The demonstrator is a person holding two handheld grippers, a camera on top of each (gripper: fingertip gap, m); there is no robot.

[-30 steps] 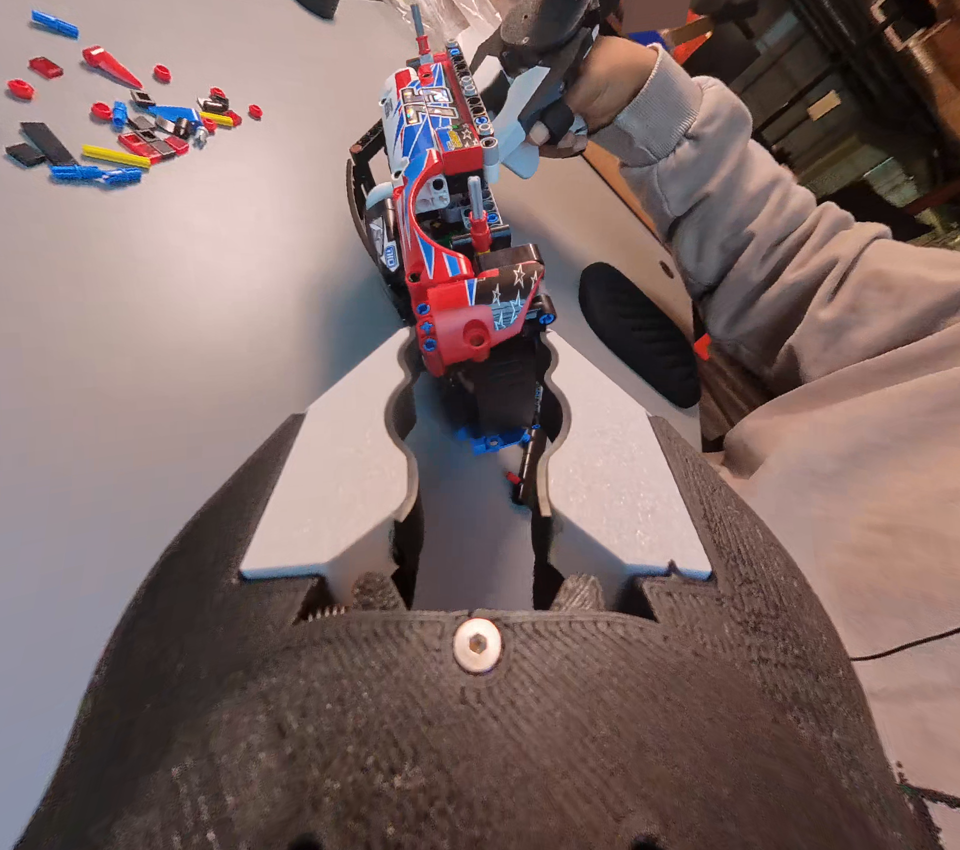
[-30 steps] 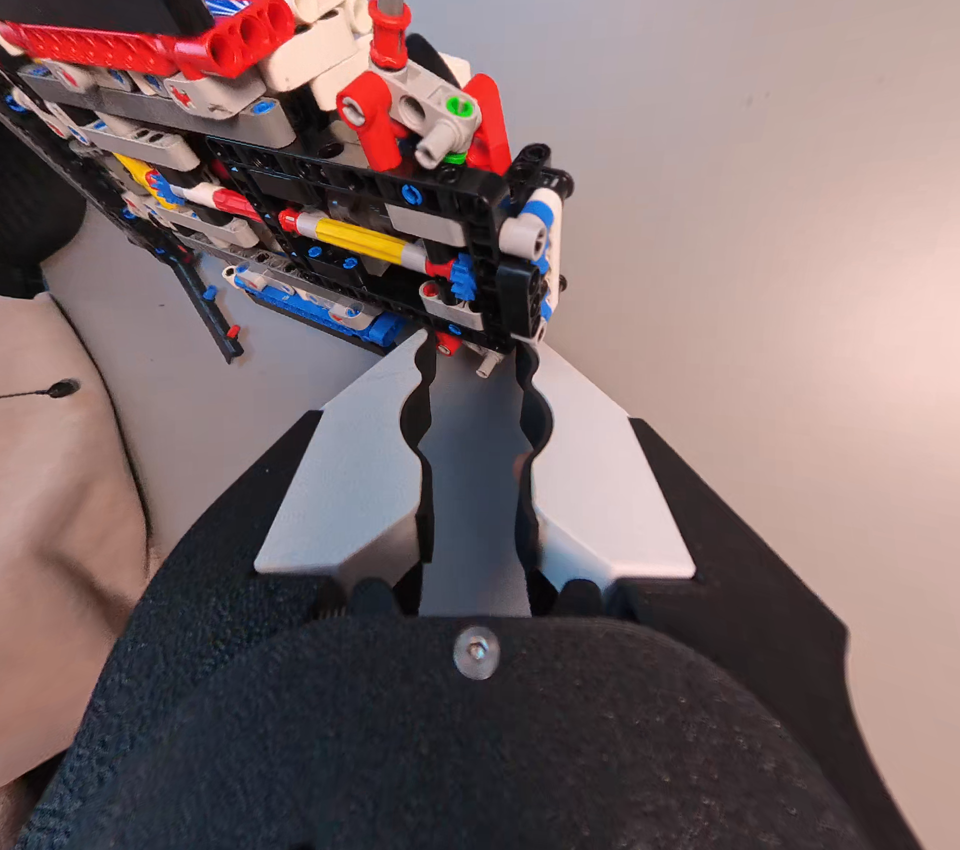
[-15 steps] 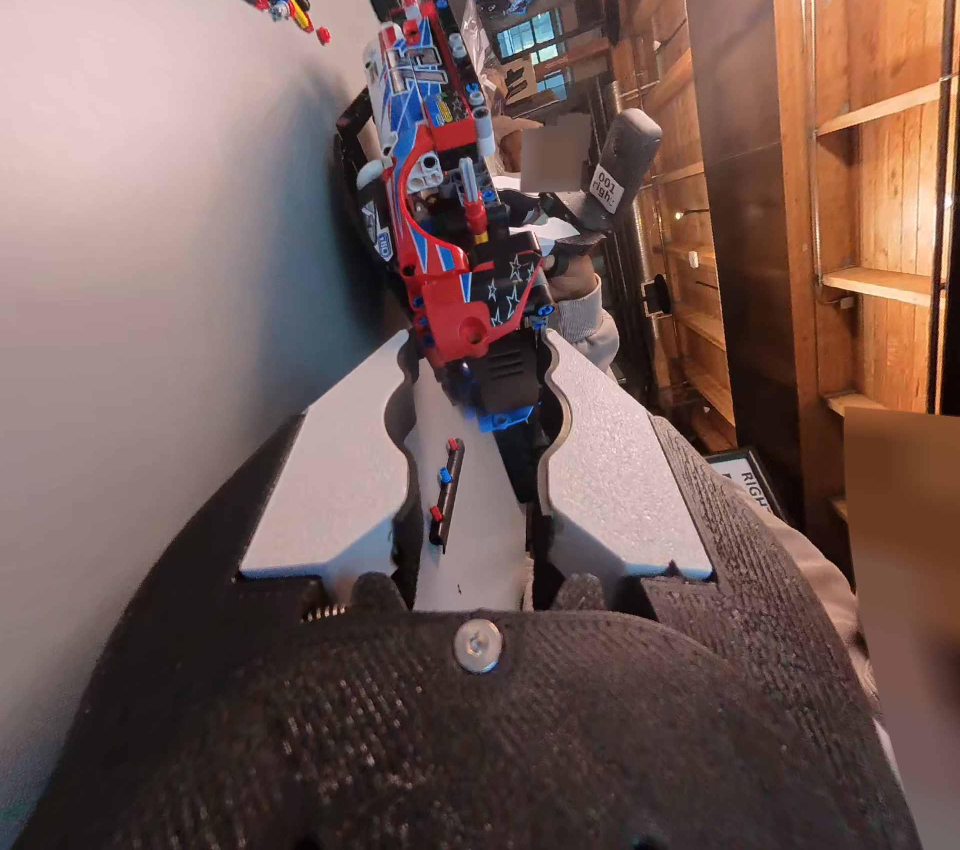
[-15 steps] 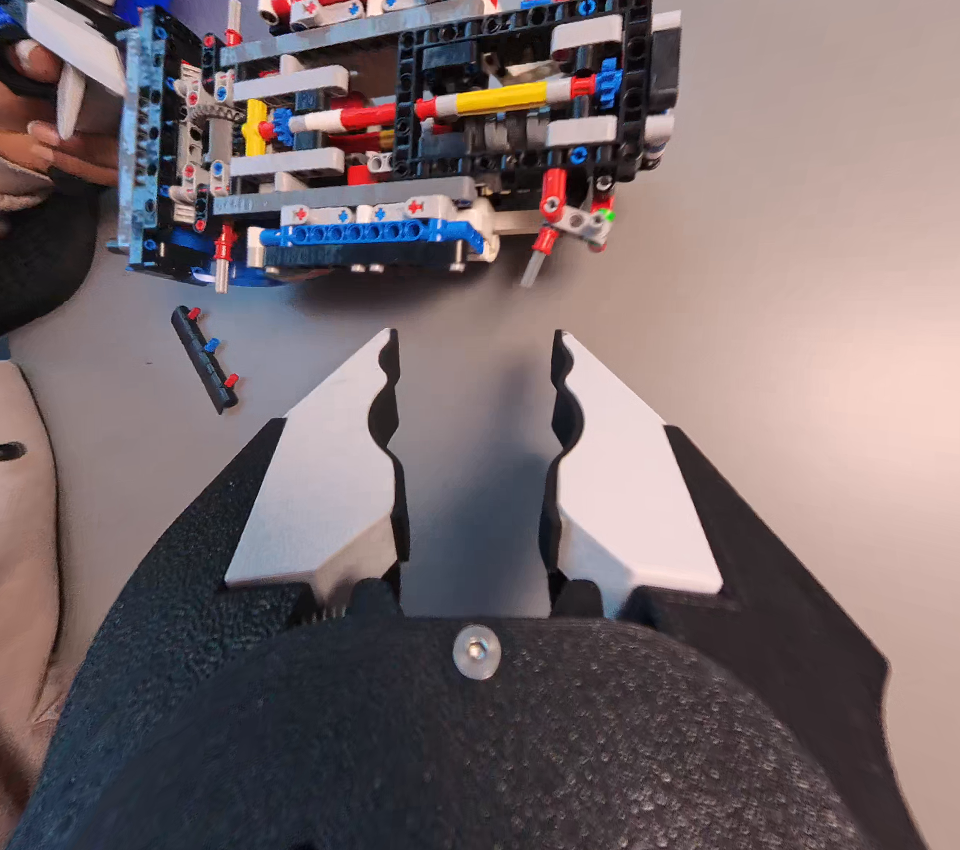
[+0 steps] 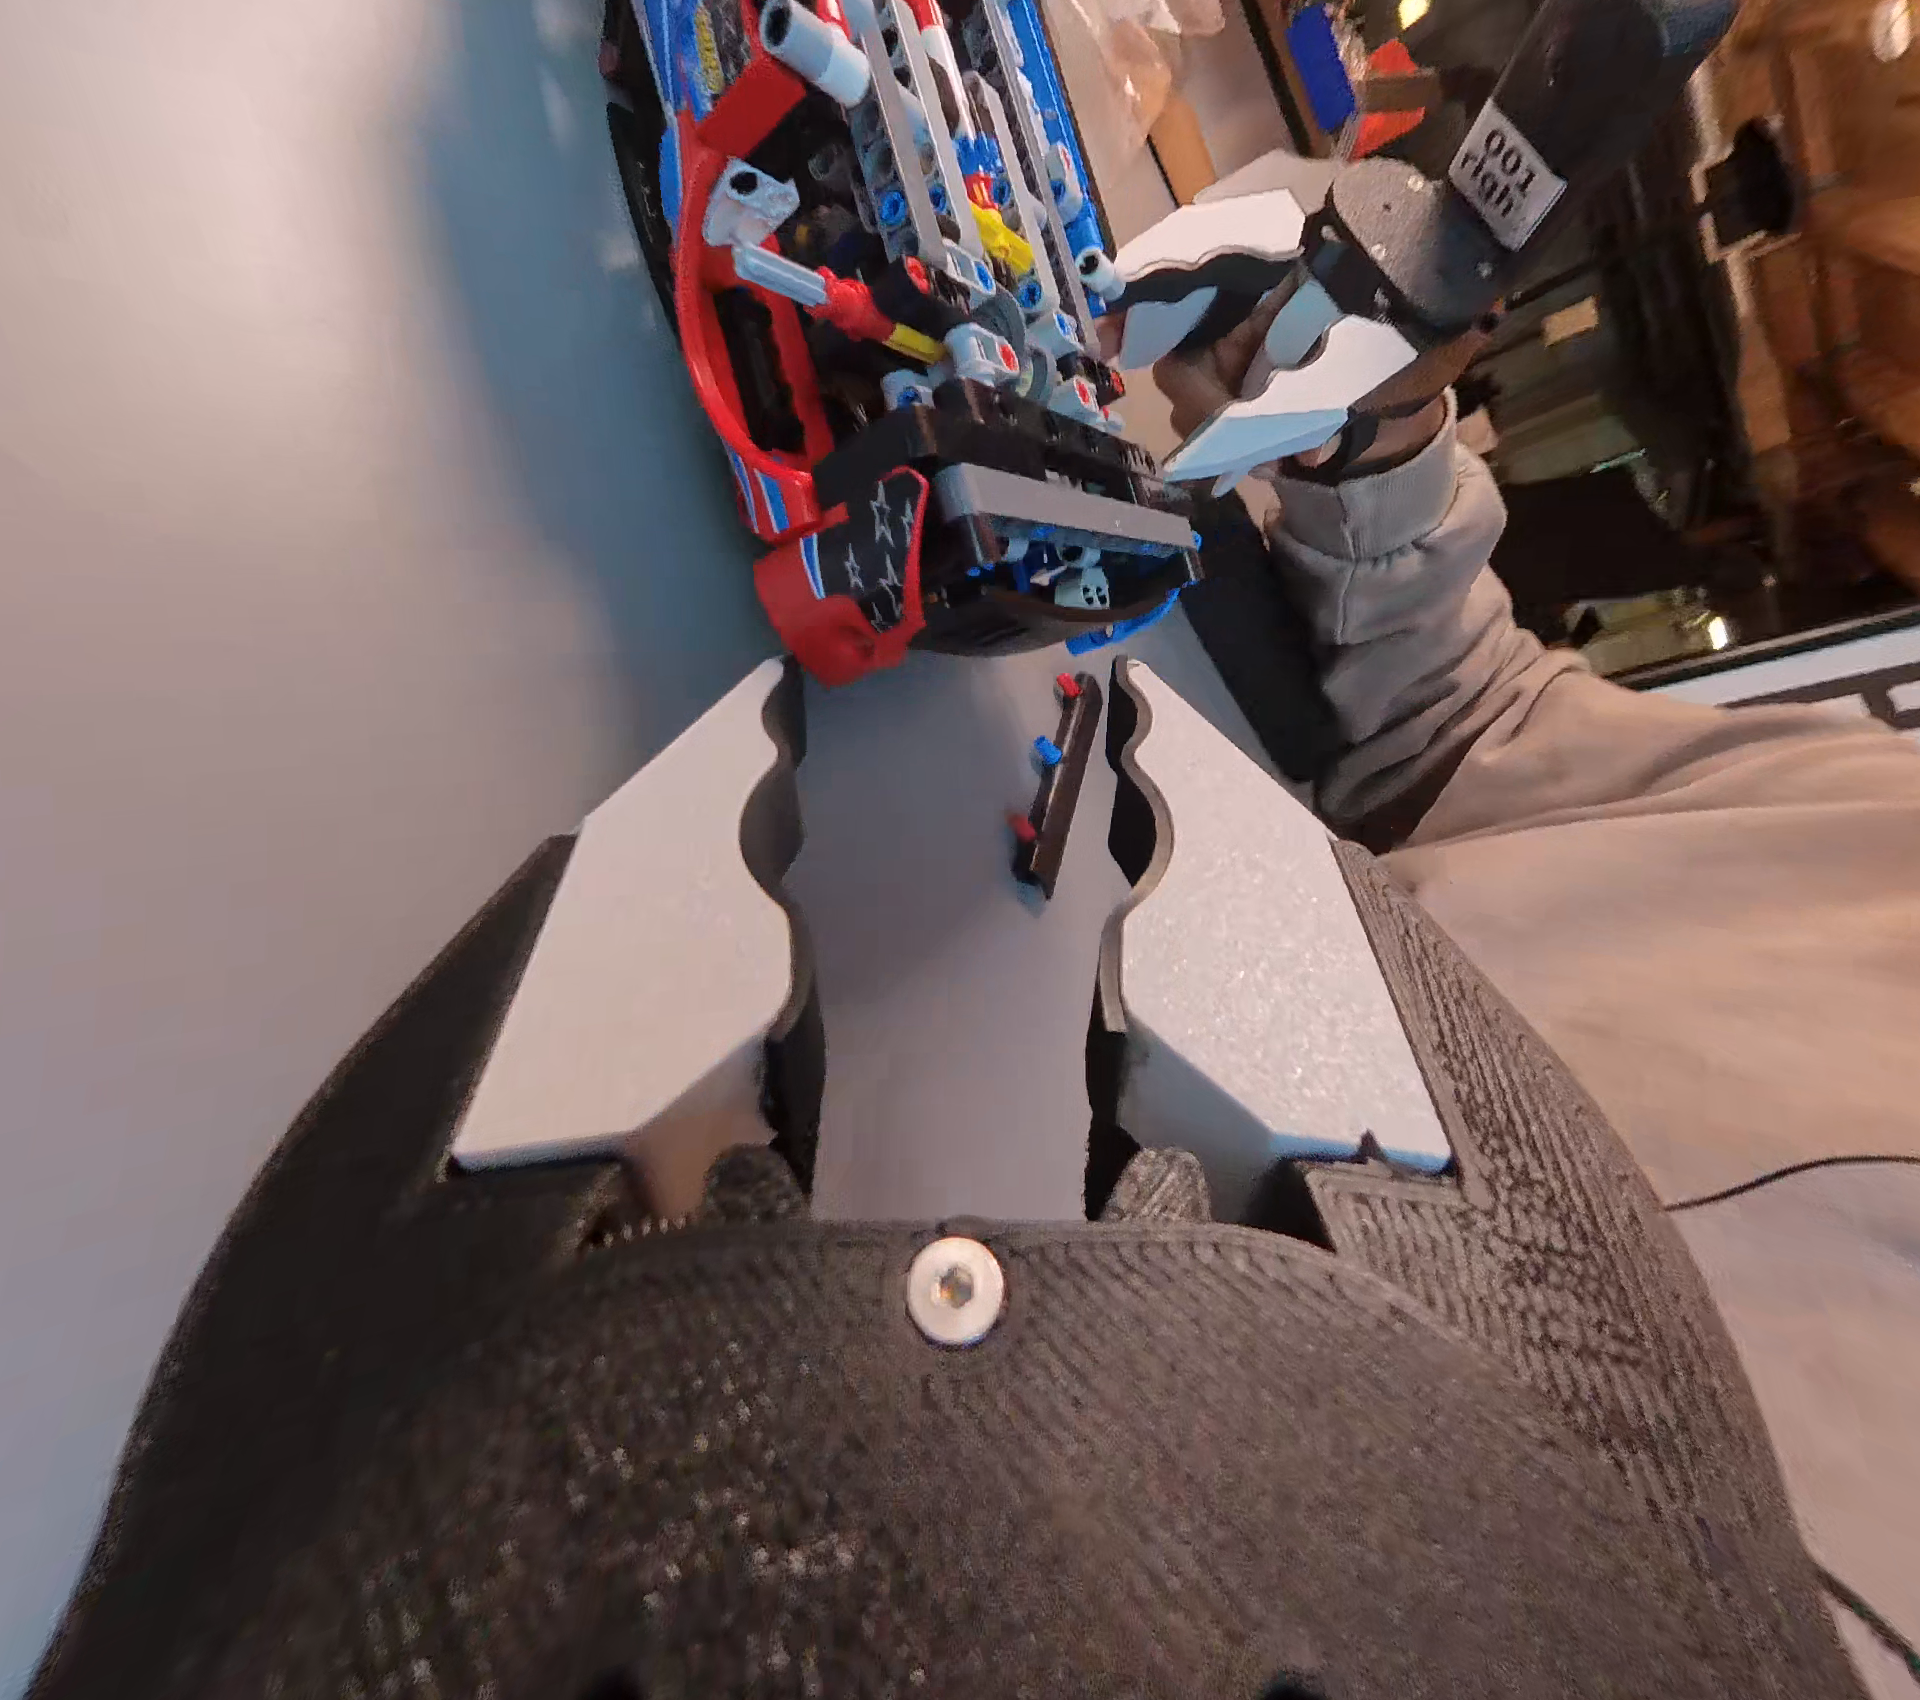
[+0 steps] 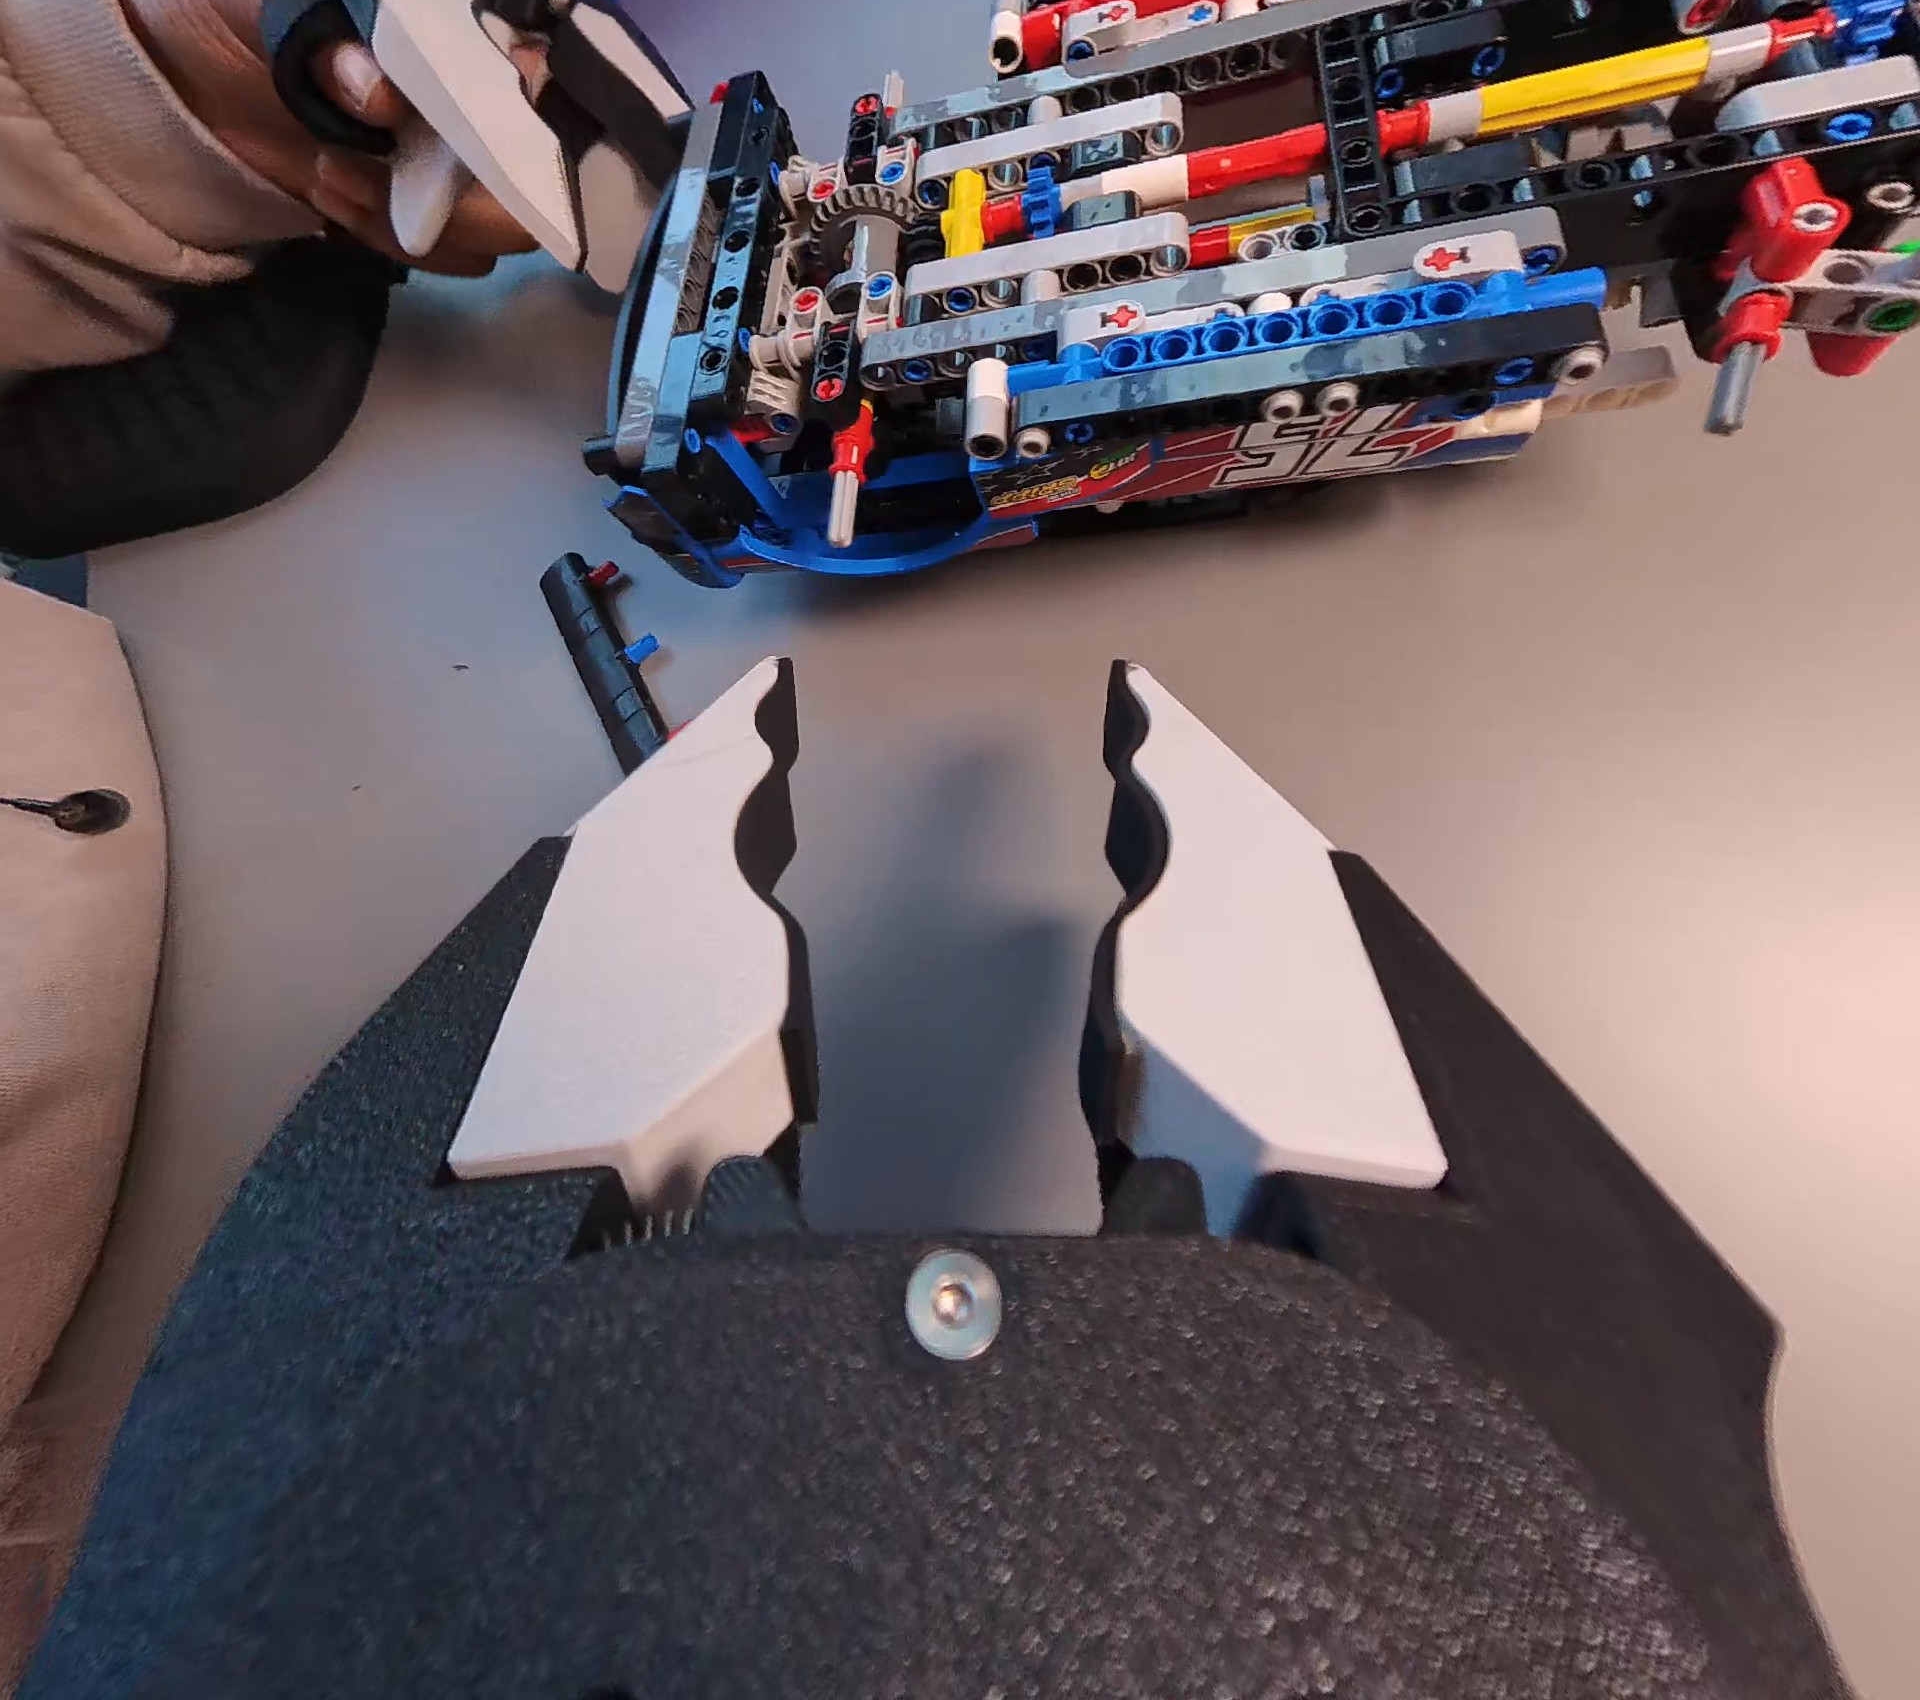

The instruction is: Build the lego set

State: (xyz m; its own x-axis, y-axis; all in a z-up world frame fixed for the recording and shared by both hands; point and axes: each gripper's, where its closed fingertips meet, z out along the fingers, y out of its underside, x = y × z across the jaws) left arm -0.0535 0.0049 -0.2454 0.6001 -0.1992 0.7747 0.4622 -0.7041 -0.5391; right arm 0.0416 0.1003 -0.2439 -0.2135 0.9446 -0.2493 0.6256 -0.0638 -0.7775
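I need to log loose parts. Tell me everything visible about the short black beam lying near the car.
The black beam is a short, slim, plastic-looking bar with red and blue pins sticking from one side. It lies flat and loose on the grey table, just off the car's end, apart from it. Neither gripper holds it.

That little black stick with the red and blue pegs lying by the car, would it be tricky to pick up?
Probably a bit. The black stick is thin and lies flat on the table, leaving little to pinch. It looks rigid and light; its side pegs should stop it rolling.
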